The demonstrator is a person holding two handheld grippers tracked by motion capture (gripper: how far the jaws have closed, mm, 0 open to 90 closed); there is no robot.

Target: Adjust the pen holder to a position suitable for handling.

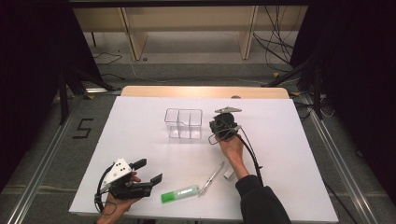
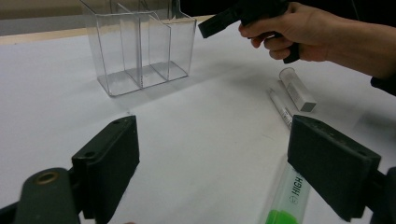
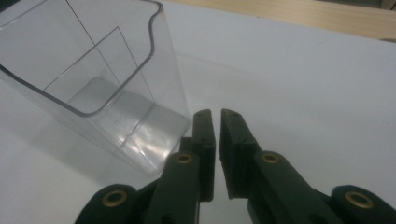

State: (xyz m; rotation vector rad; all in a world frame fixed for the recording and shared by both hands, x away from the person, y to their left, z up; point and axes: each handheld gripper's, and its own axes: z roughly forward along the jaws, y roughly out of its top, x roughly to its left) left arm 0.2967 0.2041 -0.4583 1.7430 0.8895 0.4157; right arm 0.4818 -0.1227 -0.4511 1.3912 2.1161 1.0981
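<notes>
Green highlighter lies low in the high view, with the left claw spread wide and empty at its left.
Lower left of that frame, the left claw rests on the white surface, jaws far apart with nothing between them. At the centre, the right claw hangs just right of the clear divided organizer; its jaws stand almost together with a thin slit between, gripping nothing. Right of the highlighter lie a slim pen and a small clear cap, near each other, below the right hand.
</notes>
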